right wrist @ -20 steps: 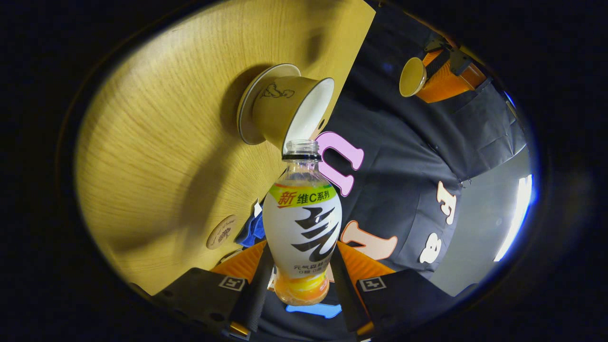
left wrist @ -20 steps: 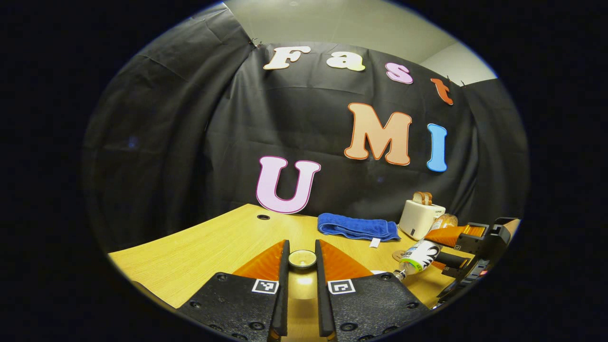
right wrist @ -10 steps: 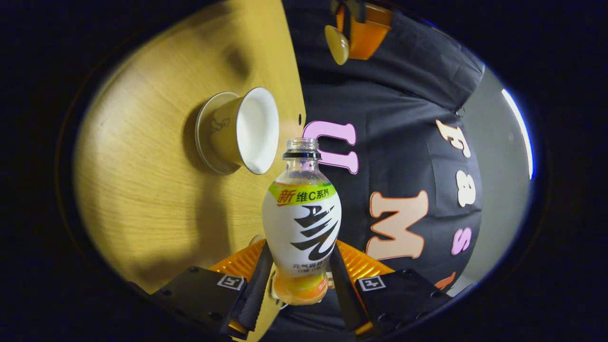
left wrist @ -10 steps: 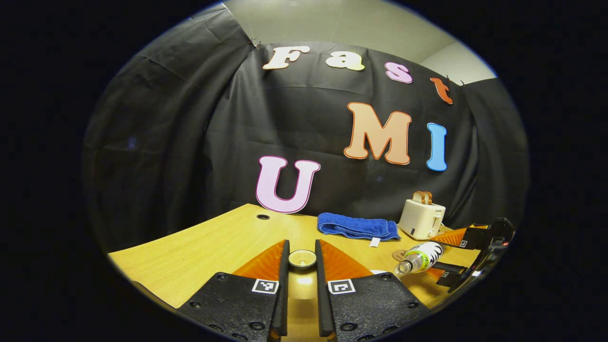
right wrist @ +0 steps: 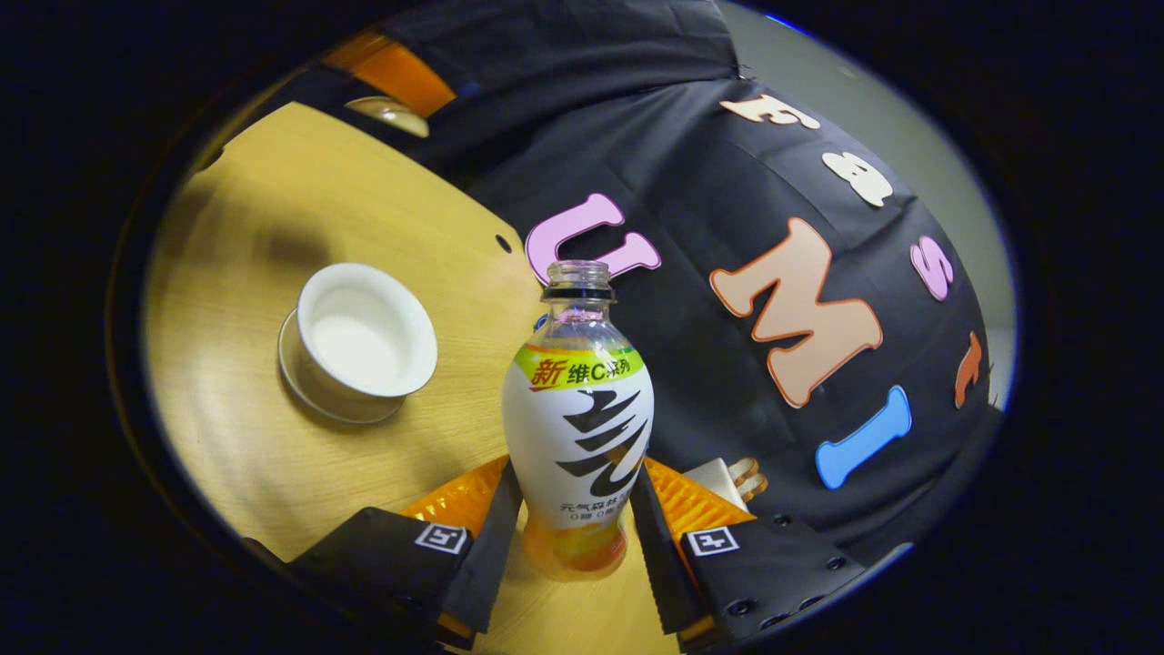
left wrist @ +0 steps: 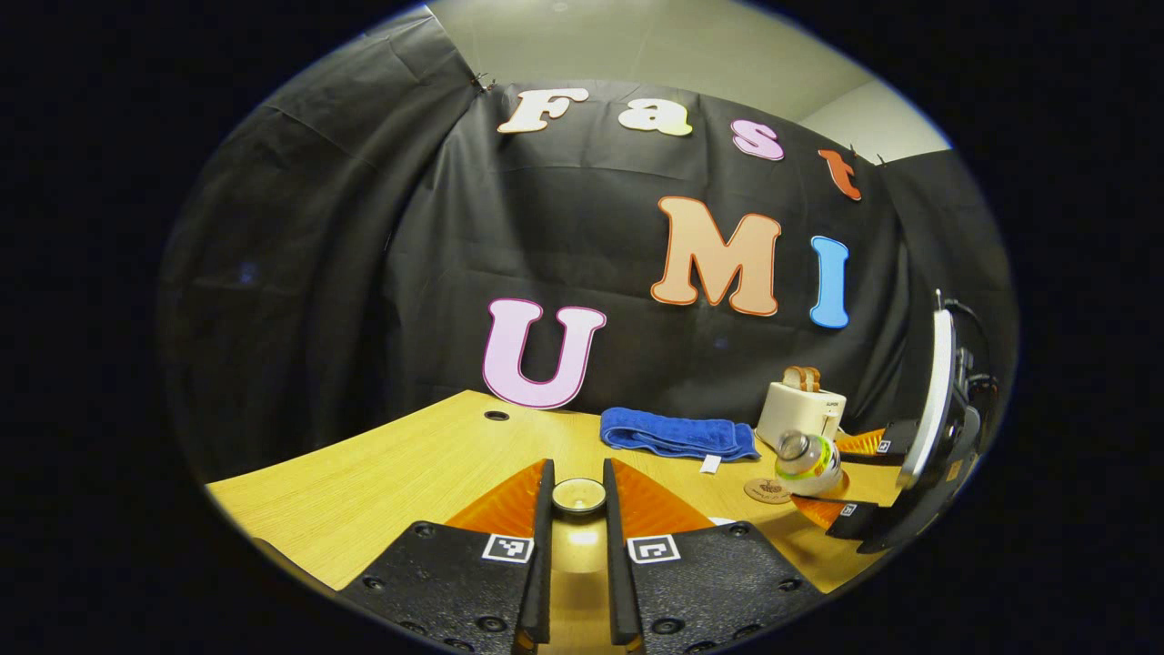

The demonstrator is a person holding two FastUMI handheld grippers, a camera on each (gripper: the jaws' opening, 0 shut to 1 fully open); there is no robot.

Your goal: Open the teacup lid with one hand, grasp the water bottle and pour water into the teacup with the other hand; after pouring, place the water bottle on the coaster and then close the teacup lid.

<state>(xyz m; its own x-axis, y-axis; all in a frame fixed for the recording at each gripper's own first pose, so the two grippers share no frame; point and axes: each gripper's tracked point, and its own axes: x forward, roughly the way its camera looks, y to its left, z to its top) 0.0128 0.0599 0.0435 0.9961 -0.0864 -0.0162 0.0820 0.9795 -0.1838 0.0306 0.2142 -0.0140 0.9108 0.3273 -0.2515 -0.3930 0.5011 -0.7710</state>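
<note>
Above table (right wrist: 236, 209) | right tool (right wrist: 570, 509) pinching water bottle (right wrist: 576, 428) | left tool (left wrist: 578, 496) pinching teacup lid (left wrist: 578, 494)

Table (left wrist: 382, 473): light wood — a small round hole near its back edge
Towel (left wrist: 677, 435): blue, folded
Toaster (left wrist: 800, 411): white — bread inside

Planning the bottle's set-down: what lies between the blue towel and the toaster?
Bare table between towel and toaster, in the left gripper view.
</note>
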